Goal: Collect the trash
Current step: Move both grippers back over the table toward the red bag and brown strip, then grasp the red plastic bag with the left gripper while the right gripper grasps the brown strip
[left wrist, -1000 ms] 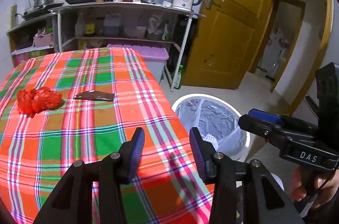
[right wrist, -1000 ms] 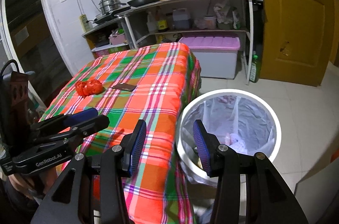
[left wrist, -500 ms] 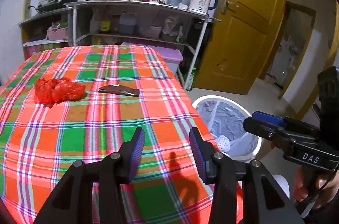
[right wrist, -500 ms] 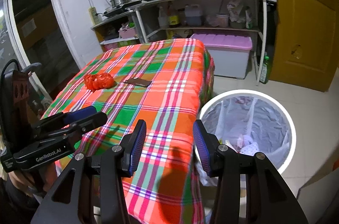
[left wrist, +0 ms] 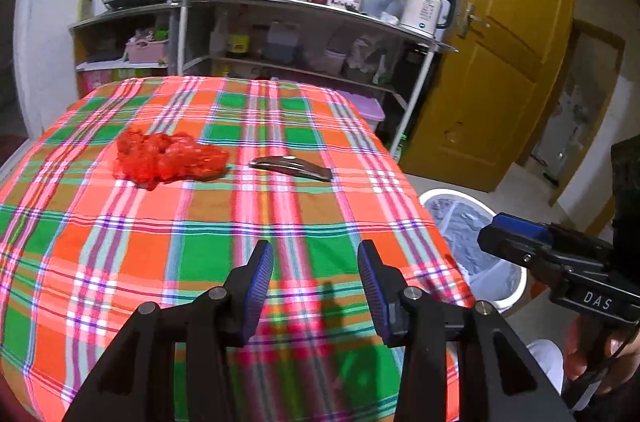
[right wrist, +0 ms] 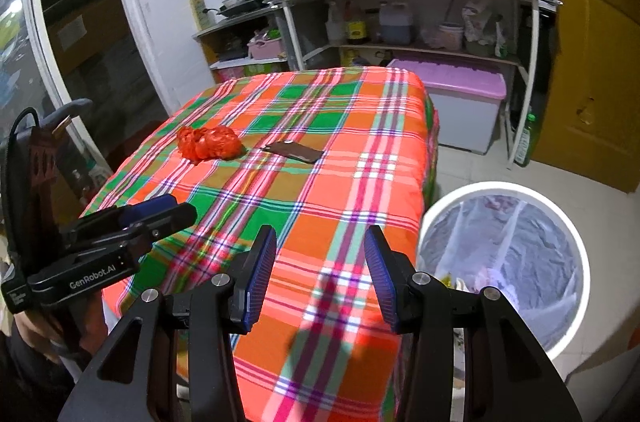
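Both grippers have swung from over the bin toward the plaid cloth since a second ago. Left gripper (left wrist: 316, 274) fingers stand parted with nothing between them, above the near part of the tabletop (left wrist: 120, 262); right gripper (right wrist: 320, 262) fingers are likewise apart and empty, over the cloth's near right corner. Farther across lie a crumpled red plastic bag (left wrist: 164, 158) and, just to its right, a flat dark wrapper (left wrist: 292, 168). On the floor beside the tabletop stands the lined white trash bin (right wrist: 568, 222).
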### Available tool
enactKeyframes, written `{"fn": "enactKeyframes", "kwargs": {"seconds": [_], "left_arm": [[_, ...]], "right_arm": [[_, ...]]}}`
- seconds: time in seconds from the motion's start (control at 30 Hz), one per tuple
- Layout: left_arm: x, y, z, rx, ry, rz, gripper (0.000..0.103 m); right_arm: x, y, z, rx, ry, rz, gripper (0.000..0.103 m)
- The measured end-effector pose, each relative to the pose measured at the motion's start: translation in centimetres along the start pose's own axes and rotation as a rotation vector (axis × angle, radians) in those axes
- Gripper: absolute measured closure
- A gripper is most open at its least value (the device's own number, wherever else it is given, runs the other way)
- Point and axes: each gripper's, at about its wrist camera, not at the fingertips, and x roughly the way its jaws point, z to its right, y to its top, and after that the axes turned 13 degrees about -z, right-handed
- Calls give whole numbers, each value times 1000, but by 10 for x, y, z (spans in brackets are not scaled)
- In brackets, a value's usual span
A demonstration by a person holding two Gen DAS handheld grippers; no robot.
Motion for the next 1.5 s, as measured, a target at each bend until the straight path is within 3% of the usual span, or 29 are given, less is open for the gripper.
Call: {"fn": "enactKeyframes", "kwargs": {"seconds": [0.47,0.8,1.07,1.5], "left_arm": [[-8,13,-62,-120,97,27,59],[4,32,-103,-191,121,37,56],[24,48,-132,-256,90,17,49],[51,72,-137,-304,24,-23,47]], "right_arm": [[38,31,-20,-89,52,-40,56],[68,53,-31,-151,50,-71,55],[95,80,-32,-194,36,-79,55],[144,118,-33,-291,28,-116,55]]}}
